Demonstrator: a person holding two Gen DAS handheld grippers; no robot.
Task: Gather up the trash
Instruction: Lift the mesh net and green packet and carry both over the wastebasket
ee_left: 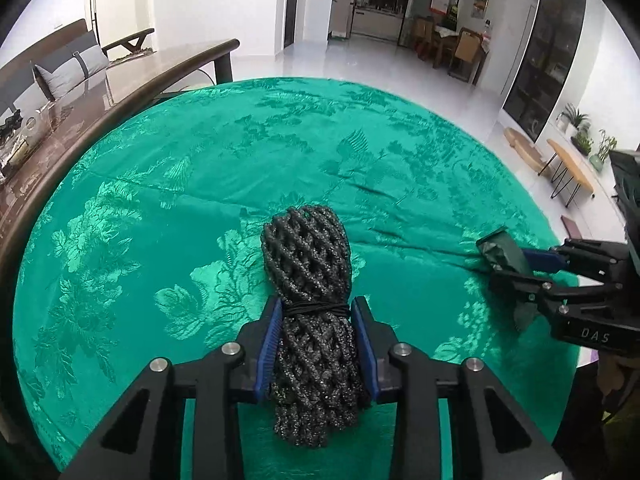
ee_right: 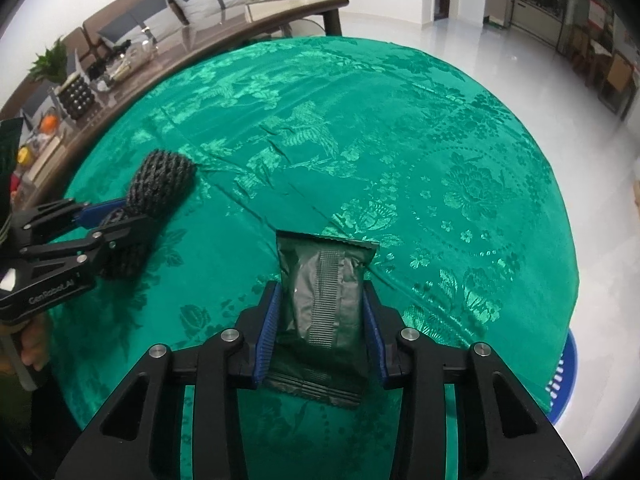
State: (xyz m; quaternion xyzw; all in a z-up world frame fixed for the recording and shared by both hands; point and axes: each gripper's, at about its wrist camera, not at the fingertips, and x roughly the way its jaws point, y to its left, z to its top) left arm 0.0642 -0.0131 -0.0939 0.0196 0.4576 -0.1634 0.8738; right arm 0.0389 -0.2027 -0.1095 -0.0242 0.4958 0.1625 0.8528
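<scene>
My left gripper (ee_left: 318,308) is shut on a black foam net roll (ee_left: 308,256) bound by a black elastic band, held over the green tablecloth (ee_left: 200,184). The roll also shows in the right wrist view (ee_right: 160,184), with the left gripper (ee_right: 116,220) around it. My right gripper (ee_right: 322,296) is shut on a dark grey foil wrapper (ee_right: 324,292), its seam facing the camera. In the left wrist view the right gripper (ee_left: 504,264) holds the wrapper (ee_left: 500,248) at the table's right side.
A long brown wooden table (ee_left: 100,92) with clutter stands beyond the left edge of the green table. A blue plastic basket (ee_right: 564,380) sits on the floor by the table's right edge. White floor (ee_left: 380,64) lies beyond.
</scene>
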